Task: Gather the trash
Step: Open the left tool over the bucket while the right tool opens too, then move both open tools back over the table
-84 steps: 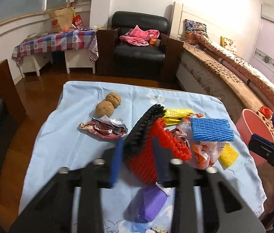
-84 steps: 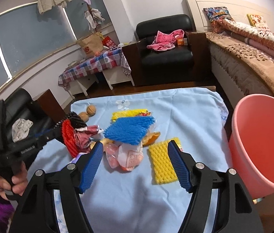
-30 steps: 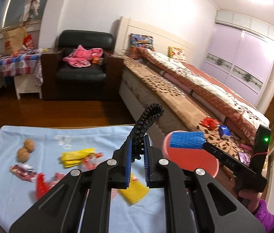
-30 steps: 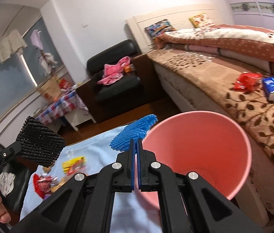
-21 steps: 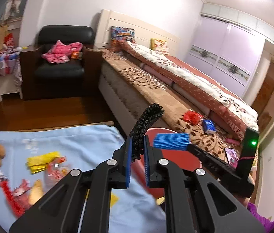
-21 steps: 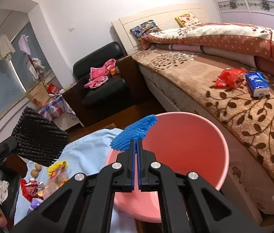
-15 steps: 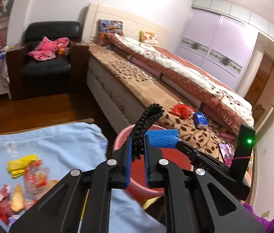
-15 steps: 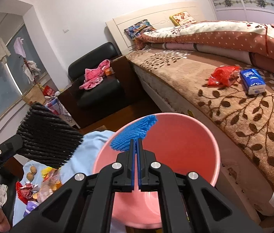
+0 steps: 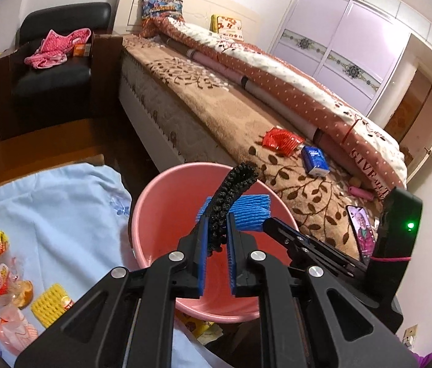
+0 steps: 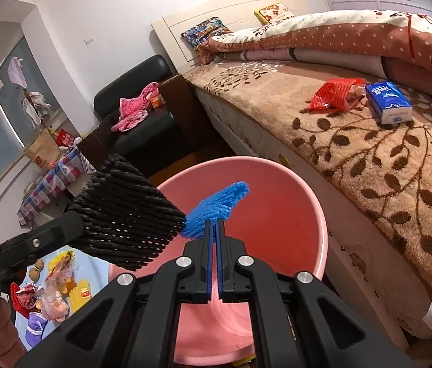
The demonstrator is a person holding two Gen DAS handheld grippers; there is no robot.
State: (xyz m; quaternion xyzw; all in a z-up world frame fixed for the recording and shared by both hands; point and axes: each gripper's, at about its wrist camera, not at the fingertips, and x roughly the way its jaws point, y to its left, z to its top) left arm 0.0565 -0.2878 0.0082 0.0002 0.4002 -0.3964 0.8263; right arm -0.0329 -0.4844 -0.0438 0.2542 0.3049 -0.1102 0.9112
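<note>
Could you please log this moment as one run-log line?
left gripper: holds black foam net | right gripper: holds blue foam net | both over pink bucket

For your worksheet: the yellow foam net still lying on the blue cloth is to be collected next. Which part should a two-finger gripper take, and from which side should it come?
The yellow foam net lies flat on the blue cloth, apart from the wrappers beside it. Probably best: come from above and pinch across its narrow width near one free edge, since the soft mesh should fold up between the fingers.
</note>
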